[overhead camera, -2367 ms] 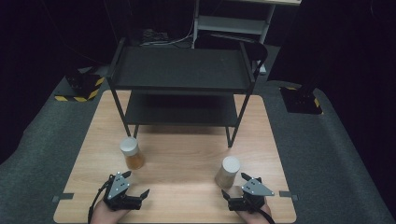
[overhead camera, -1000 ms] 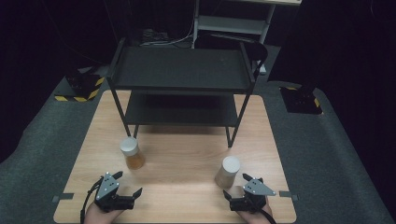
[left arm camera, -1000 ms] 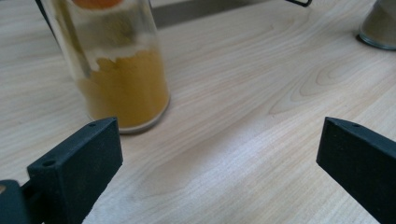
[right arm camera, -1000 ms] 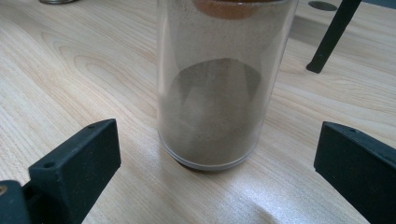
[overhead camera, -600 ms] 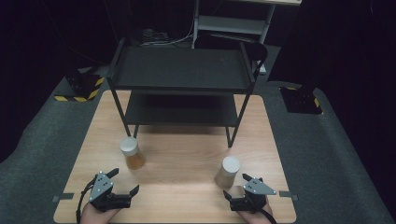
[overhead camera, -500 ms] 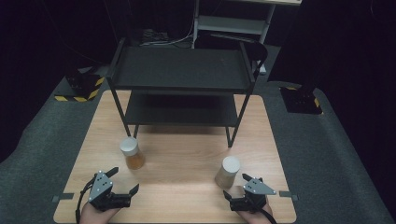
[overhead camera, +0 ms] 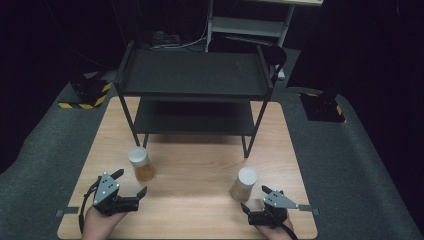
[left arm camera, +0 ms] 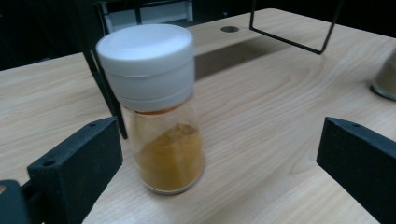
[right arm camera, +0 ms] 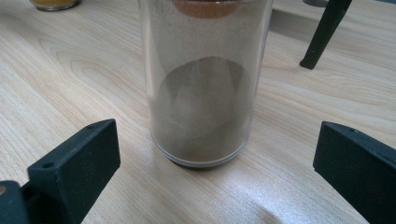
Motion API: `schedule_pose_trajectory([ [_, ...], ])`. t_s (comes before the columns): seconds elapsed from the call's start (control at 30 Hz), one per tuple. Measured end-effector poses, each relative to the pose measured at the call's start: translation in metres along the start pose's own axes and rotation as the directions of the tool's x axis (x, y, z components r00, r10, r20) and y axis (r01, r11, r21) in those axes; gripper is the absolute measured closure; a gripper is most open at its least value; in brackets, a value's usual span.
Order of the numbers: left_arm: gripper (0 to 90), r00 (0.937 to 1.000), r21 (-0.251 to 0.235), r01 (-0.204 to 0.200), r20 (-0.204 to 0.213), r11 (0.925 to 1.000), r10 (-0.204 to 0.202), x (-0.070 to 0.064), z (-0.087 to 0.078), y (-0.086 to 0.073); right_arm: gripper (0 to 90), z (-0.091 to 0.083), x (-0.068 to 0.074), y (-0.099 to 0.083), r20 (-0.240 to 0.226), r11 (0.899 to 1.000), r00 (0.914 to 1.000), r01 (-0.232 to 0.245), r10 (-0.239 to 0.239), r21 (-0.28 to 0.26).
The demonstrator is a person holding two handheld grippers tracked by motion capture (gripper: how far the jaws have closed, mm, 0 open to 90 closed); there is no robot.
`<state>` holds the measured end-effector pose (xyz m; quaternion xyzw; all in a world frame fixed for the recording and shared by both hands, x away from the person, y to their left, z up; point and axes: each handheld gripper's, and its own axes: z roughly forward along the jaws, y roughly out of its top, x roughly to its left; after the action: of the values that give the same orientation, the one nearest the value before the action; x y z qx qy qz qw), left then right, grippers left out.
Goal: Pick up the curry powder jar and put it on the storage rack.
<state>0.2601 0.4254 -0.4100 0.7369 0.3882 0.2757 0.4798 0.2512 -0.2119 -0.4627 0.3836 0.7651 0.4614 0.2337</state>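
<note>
A glass jar of orange powder with a white lid point(overhead camera: 141, 164) stands upright on the wooden table point(overhead camera: 195, 165), left of centre. My left gripper point(overhead camera: 131, 182) is open just in front of it. In the left gripper view this orange jar point(left arm camera: 159, 116) stands ahead of the open left gripper point(left arm camera: 219, 163), nearer the left jaw and untouched. A second jar of grey-brown powder point(overhead camera: 244, 183) stands at the right. My right gripper point(overhead camera: 254, 198) is open close behind it. In the right gripper view the grey-brown jar point(right arm camera: 205, 84) stands centred beyond the open right gripper point(right arm camera: 219, 163).
A black two-tier metal rack point(overhead camera: 195, 75) stands on the far half of the table, both shelves bare. One of its legs point(right arm camera: 327, 32) rises just beyond the grey-brown jar. Bare wood lies between the two jars. Dark floor mats surround the table.
My left gripper has shifted leftward along the near edge and now sits slightly closer to the orange jar. The right gripper and both jars have barely moved.
</note>
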Motion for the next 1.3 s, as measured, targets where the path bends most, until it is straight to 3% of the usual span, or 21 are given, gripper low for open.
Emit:
schedule_pose_trajectory([
  [0.8, 1.1, 0.9996, 0.005, 0.025, -0.013, 0.9997, -0.025, 0.023, 0.033, 0.016, 0.3, 0.001, 0.000, 0.001, -0.007, 1.000, 0.9999, 0.008, -0.008, 0.007],
  [1.23, 13.9, 0.9982, -0.024, 0.060, -0.004, 0.9979, -0.061, 0.032, 0.049, 0.012, 0.4, 0.001, 0.000, 0.002, -0.007, 1.000, 0.9999, 0.010, -0.010, 0.010],
  [1.3, 16.4, 0.9985, -0.019, 0.051, -0.015, 0.9985, -0.052, 0.030, 0.052, 0.013, 0.4, 0.001, 0.000, 0.002, -0.008, 1.000, 0.9999, 0.010, -0.010, 0.011],
])
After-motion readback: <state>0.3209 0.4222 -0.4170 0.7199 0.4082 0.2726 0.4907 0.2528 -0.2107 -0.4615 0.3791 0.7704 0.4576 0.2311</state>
